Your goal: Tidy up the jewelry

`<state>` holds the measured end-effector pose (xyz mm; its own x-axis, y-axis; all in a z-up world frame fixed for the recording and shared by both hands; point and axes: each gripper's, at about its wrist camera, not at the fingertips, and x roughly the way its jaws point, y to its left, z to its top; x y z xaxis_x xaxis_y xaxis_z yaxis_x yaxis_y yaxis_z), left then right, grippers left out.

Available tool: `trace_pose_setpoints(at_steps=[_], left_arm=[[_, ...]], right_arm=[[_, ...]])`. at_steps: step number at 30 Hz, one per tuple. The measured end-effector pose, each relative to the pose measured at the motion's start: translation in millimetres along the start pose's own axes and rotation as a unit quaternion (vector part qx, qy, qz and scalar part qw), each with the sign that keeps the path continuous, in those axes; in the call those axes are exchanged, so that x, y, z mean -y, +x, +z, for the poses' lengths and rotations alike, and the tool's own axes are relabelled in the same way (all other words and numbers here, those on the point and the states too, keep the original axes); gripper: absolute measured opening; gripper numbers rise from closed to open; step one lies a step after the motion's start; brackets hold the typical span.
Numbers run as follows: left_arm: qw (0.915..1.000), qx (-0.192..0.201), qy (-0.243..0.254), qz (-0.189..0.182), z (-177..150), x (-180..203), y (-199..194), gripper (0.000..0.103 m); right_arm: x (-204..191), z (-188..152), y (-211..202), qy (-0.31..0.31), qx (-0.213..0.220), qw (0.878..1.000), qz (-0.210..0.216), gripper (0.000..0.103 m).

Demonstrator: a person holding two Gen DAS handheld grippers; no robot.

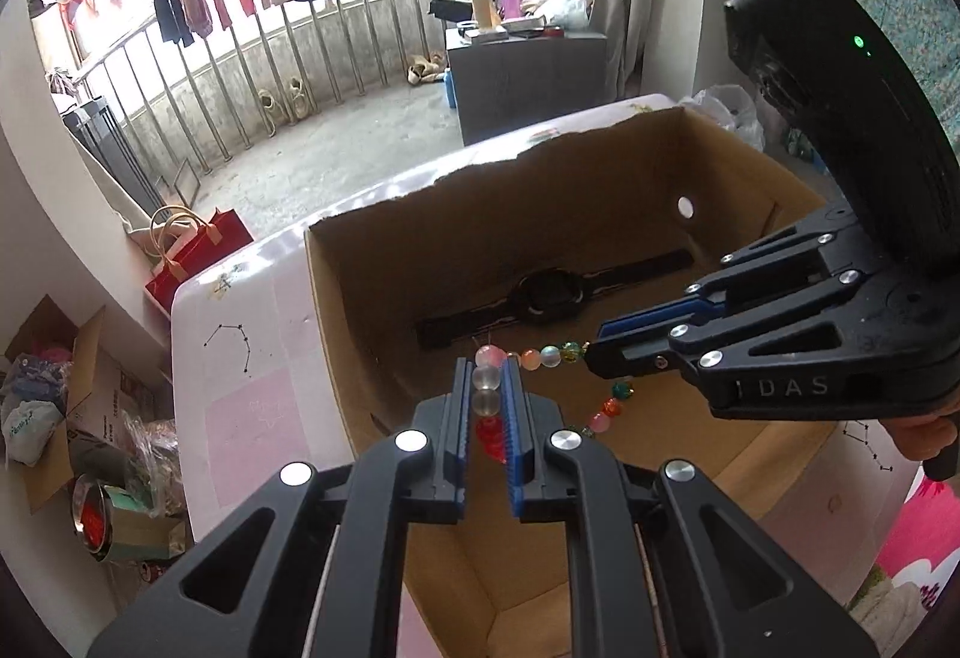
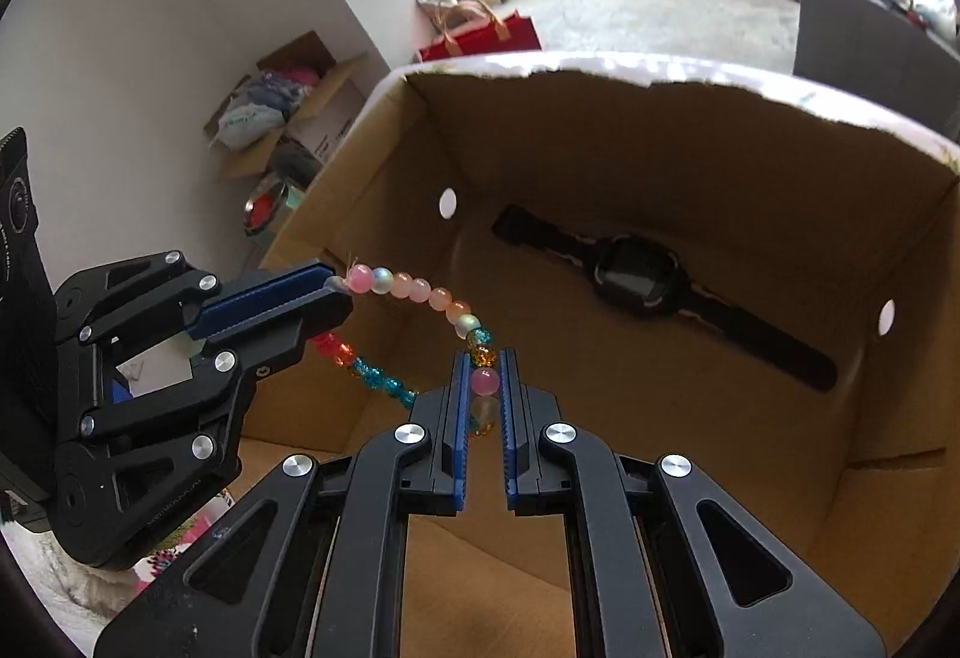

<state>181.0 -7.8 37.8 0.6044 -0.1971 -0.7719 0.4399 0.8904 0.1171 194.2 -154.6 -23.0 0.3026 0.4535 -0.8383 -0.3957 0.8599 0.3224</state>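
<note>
- The left gripper [image 1: 486, 400], black with blue ribbed pads, is clenched on a string of glass beads [image 1: 543, 356] in pink, clear, red, orange and teal; pale beads and a red one sit between its pads.
- The right gripper [image 2: 485, 388], of the same make, is clenched on another stretch of the same string, with a pink bead and a pale one between its pads.
- The string hangs in the air between the two grippers, above the open brown cardboard box [image 1: 360, 310]; one run of pink and pale beads is drawn fairly straight from tip to tip, and a second run of red, orange and teal beads sags below it.
- The beads touch nothing but the pads.
- A black wristwatch with a square dark face [image 2: 639, 278] lies flat on the box floor, strap stretched out, near the far wall, which has a torn top edge.
- The box stands on a pale pink table top printed with constellation lines [image 1: 240, 358], reaching nearly to its left edge.
- A red paper bag with tan handles [image 1: 198, 253] sits on the floor beyond the table's far left corner.
</note>
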Motion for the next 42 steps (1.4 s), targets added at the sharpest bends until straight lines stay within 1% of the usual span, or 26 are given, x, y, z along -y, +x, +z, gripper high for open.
trace_pose_setpoints(at_steps=[2, 3, 4, 7, 10, 13, 16, 18, 19, 21, 23, 26, 27, 29, 31, 34, 36, 38, 40, 42], left_arm=[[0.9998, -0.018, 0.001, 0.003, -3, -2, 9, 0.01], [0.9998, -0.02, -0.002, 0.007, -3, -5, 13, 0.01], [0.9998, -0.02, -0.003, 0.007, -3, -8, 15, 0.01], [0.9997, -0.018, -0.006, 0.014, -4, -10, 16, 0.015], [0.9998, -0.004, -0.014, 0.013, -4, -14, 8, 0.016], [0.9995, 0.021, -0.022, 0.013, -5, -16, -6, 0.018], [0.998, 0.05, -0.035, 0.016, -5, -19, -28, 0.023], [0.9961, 0.072, -0.049, 0.014, -12, -22, -48, 0.028], [0.995, 0.082, -0.055, 0.011, -16, -22, -57, 0.03], [0.9926, 0.103, -0.064, 0.006, -30, -20, -75, 0.04], [0.9914, 0.113, -0.066, 0.002, -46, -15, -89, 0.045], [0.9915, 0.113, -0.065, -0.007, -70, -3, -100, 0.055], [0.9918, 0.109, -0.065, -0.013, -78, 2, -101, 0.058], [0.9927, 0.095, -0.067, -0.03, -93, 13, -96, 0.061], [0.9941, 0.068, -0.072, -0.044, -108, 26, -83, 0.063], [0.996, 0.021, -0.071, -0.05, -129, 47, -59, 0.064], [0.9973, 0.0, -0.065, -0.034, -140, 56, -44, 0.064], [0.9977, -0.015, -0.063, -0.022, -148, 61, -33, 0.064], [0.9975, -0.028, -0.064, -0.003, -154, 63, -23, 0.064], [0.9967, -0.035, -0.073, -0.004, -161, 65, -16, 0.064]], right_arm=[[2, 5, 10, 0.017, -0.028, 0.999, 0.013, 0.008], [4, 6, 14, 0.025, -0.039, 0.999, 0.024, 0.008], [5, 7, 16, 0.033, -0.042, 0.998, 0.029, 0.011], [4, 6, 16, 0.032, -0.039, 0.998, 0.023, 0.012], [3, 4, 13, 0.033, -0.028, 0.999, 0.025, 0.012], [-3, 3, 0, 0.019, 0.003, 1.0, 0.017, 0.014], [-12, -4, -24, 0.01, 0.045, 0.999, 0.01, 0.018], [-12, -14, -46, 0.006, 0.081, 0.997, 0.008, 0.02], [-16, -21, -58, 0.0, 0.101, 0.995, 0.007, 0.022], [-20, -38, -81, -0.012, 0.141, 0.99, -0.002, 0.026], [-26, -60, -102, -0.022, 0.176, 0.984, -0.022, 0.03], [-28, -94, -125, -0.018, 0.204, 0.978, -0.043, 0.03], [-27, -106, -129, -0.012, 0.21, 0.977, -0.042, 0.03], [-20, -129, -137, 0.006, 0.215, 0.976, -0.041, 0.031], [-13, -153, -134, 0.026, 0.214, 0.975, -0.05, 0.031], [0, -183, -123, 0.065, 0.19, 0.977, -0.074, 0.031], [11, -201, -113, 0.092, 0.17, 0.978, -0.083, 0.031], [15, -218, -106, 0.1, 0.151, 0.977, -0.11, 0.026], [18, -230, -95, 0.109, 0.134, 0.979, -0.112, 0.022], [17, -239, -85, 0.114, 0.119, 0.98, -0.112, 0.021]])
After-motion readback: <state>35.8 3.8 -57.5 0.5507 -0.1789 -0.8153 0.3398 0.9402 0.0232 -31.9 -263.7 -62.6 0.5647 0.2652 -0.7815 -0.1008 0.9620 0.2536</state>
